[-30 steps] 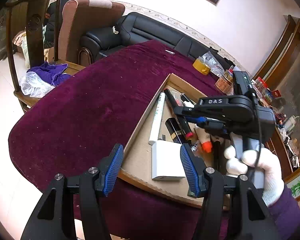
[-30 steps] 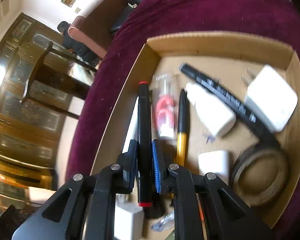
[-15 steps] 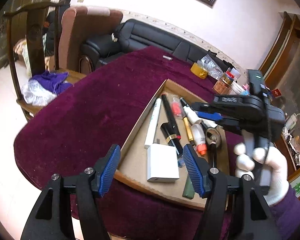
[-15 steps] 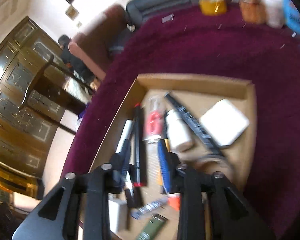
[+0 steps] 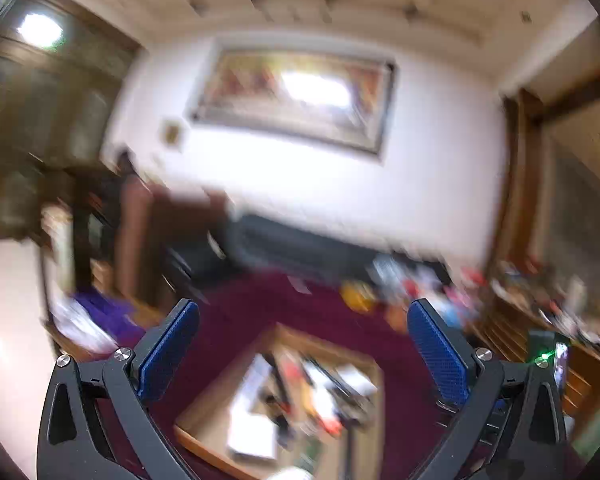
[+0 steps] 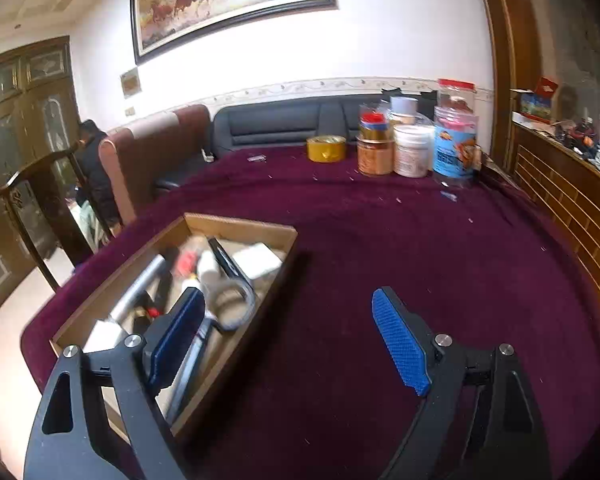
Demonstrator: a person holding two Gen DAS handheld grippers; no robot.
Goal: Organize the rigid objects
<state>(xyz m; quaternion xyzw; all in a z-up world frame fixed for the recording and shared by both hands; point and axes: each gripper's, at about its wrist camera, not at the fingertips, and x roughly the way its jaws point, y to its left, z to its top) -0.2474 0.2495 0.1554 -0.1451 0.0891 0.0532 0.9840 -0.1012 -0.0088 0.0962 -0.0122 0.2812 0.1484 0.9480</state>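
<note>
A shallow cardboard tray (image 6: 240,224) sits on the maroon tablecloth (image 6: 420,260), crowded with blurred pens, a silver tube (image 6: 140,284), a white block (image 6: 260,258) and a tape roll (image 6: 232,300). The long items lie lengthwise, pointing away toward the sofa (image 6: 284,124). The right gripper (image 6: 288,332) is opening, jaws wide and empty; the left gripper (image 5: 300,344) is also opening, holding nothing.

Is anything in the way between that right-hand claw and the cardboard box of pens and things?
Nothing visible is. The right gripper hangs with its jaws opening and nothing between them, above the purple tablecloth. The cardboard box lies just below its left finger, open-topped. The jars stand far back.
</note>
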